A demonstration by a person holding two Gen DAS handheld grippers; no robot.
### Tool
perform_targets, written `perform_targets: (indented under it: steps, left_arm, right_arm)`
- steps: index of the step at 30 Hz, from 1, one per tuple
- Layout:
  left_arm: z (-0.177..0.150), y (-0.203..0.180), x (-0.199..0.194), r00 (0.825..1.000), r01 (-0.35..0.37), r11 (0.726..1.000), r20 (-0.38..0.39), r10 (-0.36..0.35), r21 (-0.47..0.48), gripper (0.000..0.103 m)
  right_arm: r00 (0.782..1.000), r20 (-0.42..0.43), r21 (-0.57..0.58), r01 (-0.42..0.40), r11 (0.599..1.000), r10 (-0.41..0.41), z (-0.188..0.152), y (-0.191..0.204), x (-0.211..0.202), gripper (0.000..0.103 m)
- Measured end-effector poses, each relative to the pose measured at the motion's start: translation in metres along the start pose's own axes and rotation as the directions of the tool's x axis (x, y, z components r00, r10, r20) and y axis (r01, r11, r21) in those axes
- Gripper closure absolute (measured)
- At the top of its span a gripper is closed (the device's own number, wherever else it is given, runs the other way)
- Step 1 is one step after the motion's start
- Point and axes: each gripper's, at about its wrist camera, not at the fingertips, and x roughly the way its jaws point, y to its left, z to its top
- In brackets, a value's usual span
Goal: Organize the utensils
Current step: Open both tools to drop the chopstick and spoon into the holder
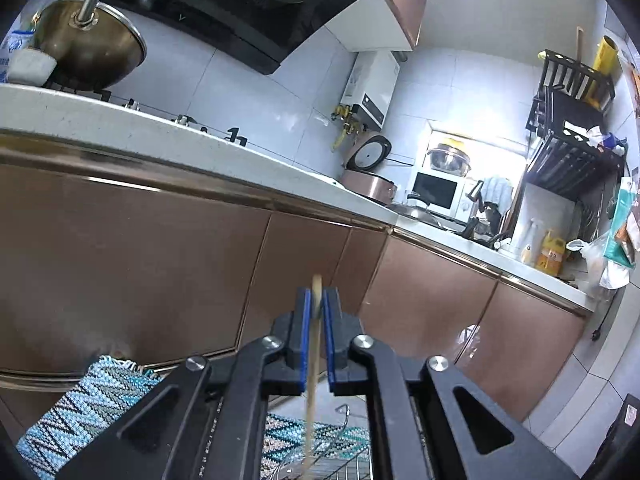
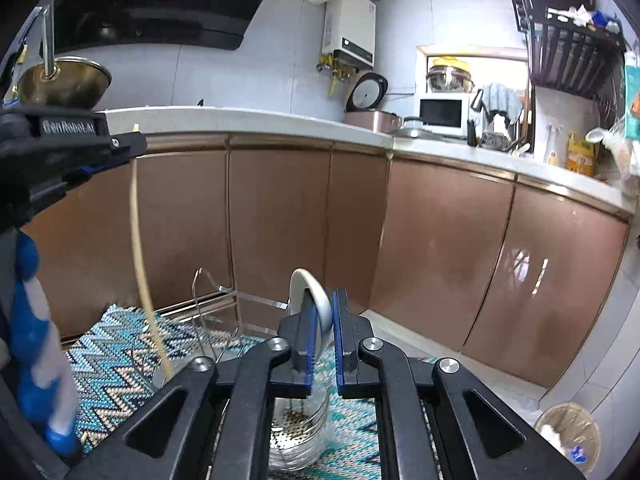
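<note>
A run of brown cabinet fronts [image 2: 280, 216] under a pale countertop [image 2: 248, 118] is faced by both grippers, each held roughly level and tipped a bit downward. A zigzag-patterned mat [image 2: 116, 344] in blue and teal is seen on the floor below them, and a wire rack [image 2: 216, 304] is stood on it, just ahead of and below the right gripper.

The left gripper [image 1: 317, 304] is nearly closed, and one pale chopstick [image 1: 314, 344] is pinched between its blue pads [image 1: 306, 320]; the stick is hung almost straight down from the jaws, with a short end poking up past the tips. From the right wrist view the same chopstick is seen dangling beside the rack, its lower end cut off behind the right gripper's body. A blue and white glove [image 2: 36, 320] is blurred at that view's edge.

The right gripper [image 2: 323, 312] is nearly closed too, and one white spoon [image 2: 310, 292] is clamped in it, bowl sticking up past the fingertips. Below it, a perforated metal cup [image 2: 298, 432] is only partly visible; its contents can't be made out.
</note>
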Motion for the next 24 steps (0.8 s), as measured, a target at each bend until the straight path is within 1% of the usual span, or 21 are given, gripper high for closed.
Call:
perform_targets:
  steps: [1, 2, 3, 4, 8, 10, 13, 15, 16, 17, 18, 19, 20, 21, 24]
  left_arm:
    - [-0.002, 0.000, -0.001, 1.000, 0.002, 1.000, -0.001, -0.002, 0.004, 0.091]
    - [-0.002, -0.001, -0.004, 1.000, 0.004, 1.000, 0.000, -0.004, 0.011, 0.087]
    - [-0.001, -0.001, -0.010, 1.000, 0.008, 1.000, 0.002, -0.008, 0.020, 0.077]
    - [0.003, 0.000, -0.016, 1.000, 0.011, 1.000, 0.004, -0.011, 0.022, 0.071]
    - [0.021, 0.000, -0.053, 1.000, 0.018, 0.999, 0.023, -0.019, 0.051, 0.068]
    - [0.029, -0.001, -0.069, 1.000, 0.009, 0.997, 0.027, -0.011, 0.073, 0.061]
    - [0.044, -0.002, -0.103, 0.999, -0.025, 0.992, 0.041, 0.020, 0.122, 0.060]
    - [0.053, -0.004, -0.120, 0.999, -0.034, 0.989, 0.043, 0.029, 0.142, 0.060]
    - [0.058, -0.004, -0.131, 0.999, -0.037, 0.988, 0.043, 0.031, 0.150, 0.060]
    - [0.065, -0.004, -0.145, 0.999, -0.039, 0.986, 0.044, 0.032, 0.163, 0.060]
    - [0.070, -0.004, -0.156, 0.999, -0.040, 0.984, 0.041, 0.033, 0.173, 0.060]
    - [0.074, -0.004, -0.165, 0.999, -0.040, 0.983, 0.041, 0.033, 0.180, 0.060]
    - [0.081, -0.005, -0.180, 0.998, -0.042, 0.981, 0.044, 0.035, 0.191, 0.060]
    - [0.086, -0.004, -0.191, 0.998, -0.048, 0.979, 0.046, 0.039, 0.200, 0.060]
    - [0.099, 0.000, -0.228, 0.999, -0.047, 0.976, 0.025, 0.042, 0.215, 0.060]
  right_arm:
    - [1.000, 0.004, 0.000, -0.003, 1.000, 0.003, -0.002, 0.000, -0.002, 0.087]
    - [1.000, 0.009, 0.003, -0.009, 1.000, 0.009, -0.003, 0.000, -0.004, 0.076]
    - [1.000, 0.017, 0.009, -0.013, 1.000, 0.012, -0.002, -0.001, -0.008, 0.065]
    - [1.000, 0.025, 0.011, -0.009, 1.000, 0.009, -0.003, -0.001, -0.011, 0.061]
    - [0.998, 0.056, 0.028, -0.004, 1.000, 0.002, 0.006, -0.002, -0.037, 0.056]
    - [0.998, 0.069, 0.038, -0.005, 0.999, 0.002, 0.012, -0.005, -0.058, 0.051]
    - [0.996, 0.088, 0.037, -0.005, 0.999, 0.002, 0.023, -0.006, -0.090, 0.043]
    - [0.995, 0.103, 0.038, -0.007, 0.999, 0.004, 0.029, -0.005, -0.112, 0.030]
    - [0.994, 0.111, 0.038, -0.013, 0.999, 0.009, 0.032, -0.005, -0.127, 0.027]
    - [0.992, 0.122, 0.038, -0.016, 0.999, 0.011, 0.035, -0.004, -0.141, 0.022]
    - [0.991, 0.132, 0.037, -0.014, 0.999, 0.009, 0.039, -0.003, -0.155, 0.016]
    - [0.990, 0.143, 0.035, -0.008, 0.999, 0.003, 0.042, -0.002, -0.168, 0.012]
    - [0.988, 0.156, 0.033, 0.000, 0.999, -0.006, 0.045, -0.001, -0.183, 0.005]
    - [0.985, 0.170, 0.031, 0.005, 0.999, -0.010, 0.049, -0.001, -0.197, 0.001]
    - [0.981, 0.191, 0.034, 0.002, 0.999, -0.008, 0.054, 0.000, -0.236, 0.000]
